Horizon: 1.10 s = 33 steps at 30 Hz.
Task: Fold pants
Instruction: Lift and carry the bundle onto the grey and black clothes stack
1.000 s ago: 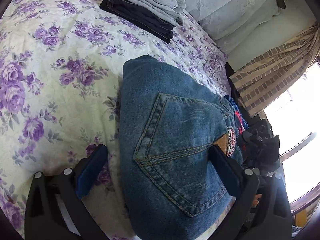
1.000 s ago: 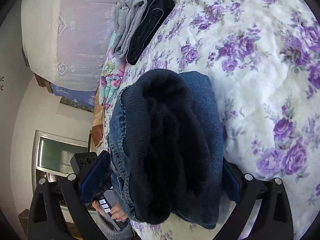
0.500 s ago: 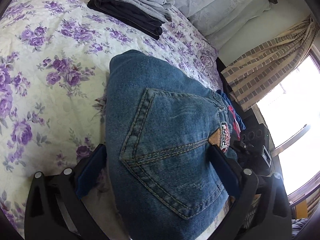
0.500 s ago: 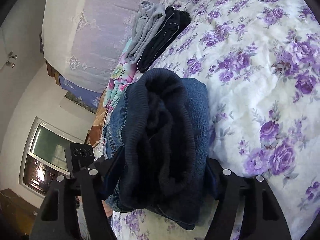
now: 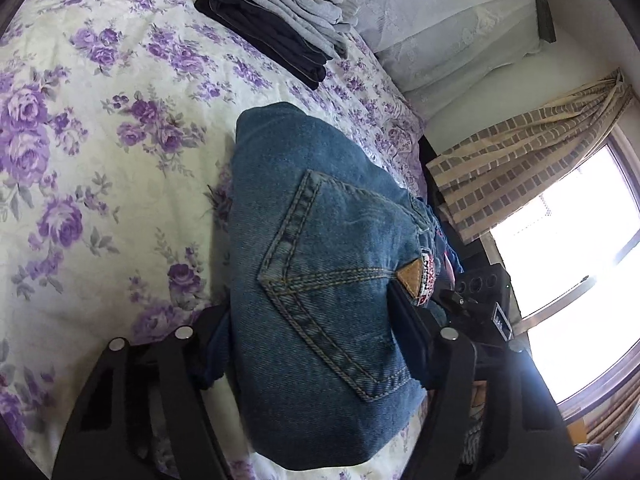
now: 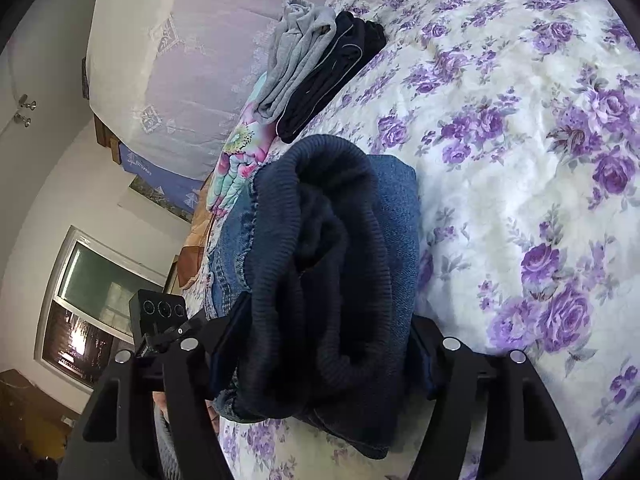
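Now both grippers are angling downward, the left gripper (image 5: pixel 310 344) and right gripper (image 6: pixel 320 350) closing onto opposite ends of the folded jeans (image 5: pixel 320 248), whose underside is lying hidden against the bedspread (image 5: pixel 100 160).

Folded jeans (image 5: pixel 320 280): blue denim, coarse twill weave, faded, tan topstitching on the back pocket; tan leather-like patch (image 5: pixel 410 280) beside a woven label. From the other end, jeans (image 6: pixel 396 216) carry a dark navy ribbed knit lining (image 6: pixel 320 264), fuzzy inside. Bedspread (image 5: pixel 80 160): matt cotton-like cloth, cream with purple printed roses, softly wrinkled. At its far edge, grey sweatpants (image 5: pixel 288 4), soft fleecy knit, atop black pants (image 5: pixel 264 36), smooth matt cloth. Left gripper (image 5: pixel 310 340) and right gripper (image 6: pixel 320 352): matt black plastic arms, shiny metal pins, dark blue pads. Curtain (image 5: pixel 520 160): woven cloth, tan brick pattern. White lace cover (image 6: pixel 160 60), thin.
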{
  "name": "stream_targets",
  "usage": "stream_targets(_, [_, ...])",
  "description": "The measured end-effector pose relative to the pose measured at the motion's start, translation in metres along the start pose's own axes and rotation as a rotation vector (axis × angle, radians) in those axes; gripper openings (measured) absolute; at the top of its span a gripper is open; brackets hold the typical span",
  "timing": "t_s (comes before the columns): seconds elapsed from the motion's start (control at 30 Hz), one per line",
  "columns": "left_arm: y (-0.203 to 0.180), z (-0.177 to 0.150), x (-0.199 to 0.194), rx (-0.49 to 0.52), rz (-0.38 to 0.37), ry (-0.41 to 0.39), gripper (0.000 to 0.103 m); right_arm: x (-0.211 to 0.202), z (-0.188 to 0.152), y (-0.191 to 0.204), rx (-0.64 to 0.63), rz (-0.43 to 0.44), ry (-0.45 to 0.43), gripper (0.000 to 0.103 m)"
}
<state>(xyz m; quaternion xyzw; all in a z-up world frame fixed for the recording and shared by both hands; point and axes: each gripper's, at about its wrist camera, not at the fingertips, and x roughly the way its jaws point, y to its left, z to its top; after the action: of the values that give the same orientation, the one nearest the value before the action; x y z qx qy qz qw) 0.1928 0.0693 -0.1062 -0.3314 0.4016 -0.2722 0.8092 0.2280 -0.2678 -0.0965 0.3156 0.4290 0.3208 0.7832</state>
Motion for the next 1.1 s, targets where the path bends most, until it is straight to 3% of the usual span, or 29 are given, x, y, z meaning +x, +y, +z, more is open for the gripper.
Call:
stream_targets(0.1, [-0.008,-0.001,-0.006,0.021,0.018,-0.017,0.057,-0.004,-0.004,0.009,-0.035,-0.015,-0.029,0.058])
stream_targets(0.3, [-0.018,-0.004,-0.021,0.041,0.039,-0.041,0.056,-0.015,-0.014,0.033,-0.124,-0.038,-0.056,0.057])
stream_targets(0.47, [-0.041,-0.008,-0.034,0.11,0.08,-0.043,0.056,-0.025,-0.02,0.039,-0.111,-0.013,-0.051,0.056])
stream_targets(0.73, [-0.091,0.016,-0.057,0.232,0.033,-0.098,0.056,-0.059,0.004,0.077,-0.236,0.039,-0.125,0.056])
stream_targets(0.87, [-0.096,0.065,-0.044,0.244,0.047,-0.101,0.055,-0.043,0.043,0.083,-0.243,0.017,-0.131,0.056])
stream_targets(1.1, [-0.107,0.213,-0.039,0.24,0.035,-0.169,0.055,-0.001,0.182,0.144,-0.375,0.006,-0.153,0.056])
